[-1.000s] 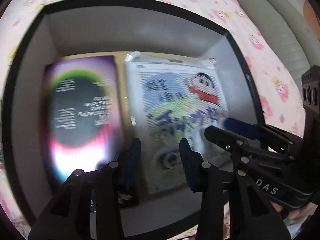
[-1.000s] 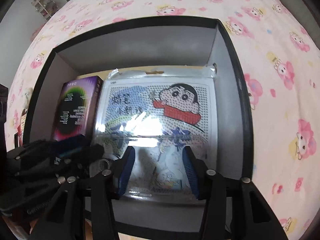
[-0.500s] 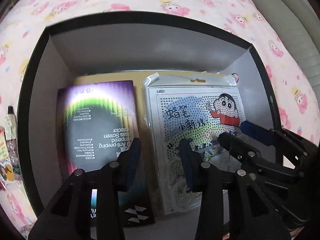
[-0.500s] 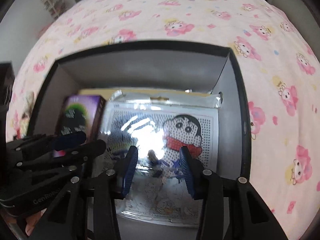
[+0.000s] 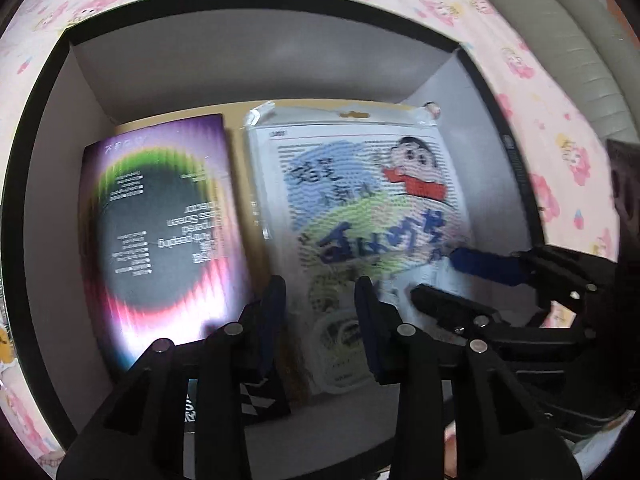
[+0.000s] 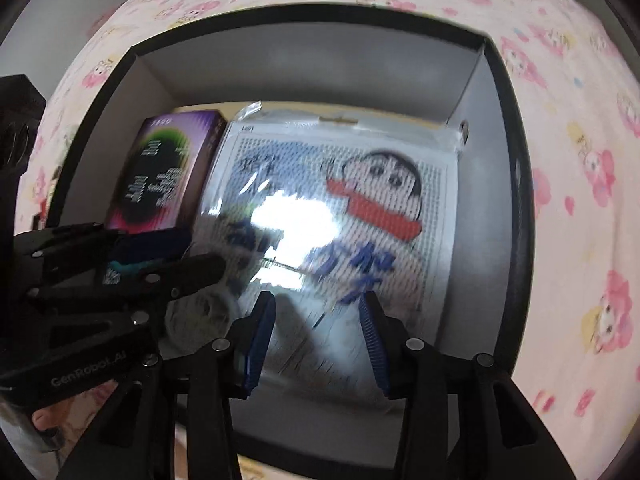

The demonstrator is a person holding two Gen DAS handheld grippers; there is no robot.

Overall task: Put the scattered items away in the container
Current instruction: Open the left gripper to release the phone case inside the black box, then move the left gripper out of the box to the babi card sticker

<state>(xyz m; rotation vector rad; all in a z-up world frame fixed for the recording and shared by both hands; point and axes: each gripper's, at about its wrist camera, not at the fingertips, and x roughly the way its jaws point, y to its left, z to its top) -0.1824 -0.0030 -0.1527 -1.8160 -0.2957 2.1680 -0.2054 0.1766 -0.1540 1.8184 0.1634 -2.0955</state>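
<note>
Inside the black box (image 5: 48,184), your purple screen-protector package (image 5: 160,220) lies beside the cartoon craft kit (image 5: 372,208); left gripper (image 5: 320,316) closing on nothing, right gripper (image 6: 316,332) spread, empty.

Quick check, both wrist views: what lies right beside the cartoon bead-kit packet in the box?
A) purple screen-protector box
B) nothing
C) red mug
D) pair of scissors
A: the purple screen-protector box lies flat on the floor of the black-rimmed box, just left of the cartoon bead-kit packet in both wrist views; no mug or scissors show.
</note>
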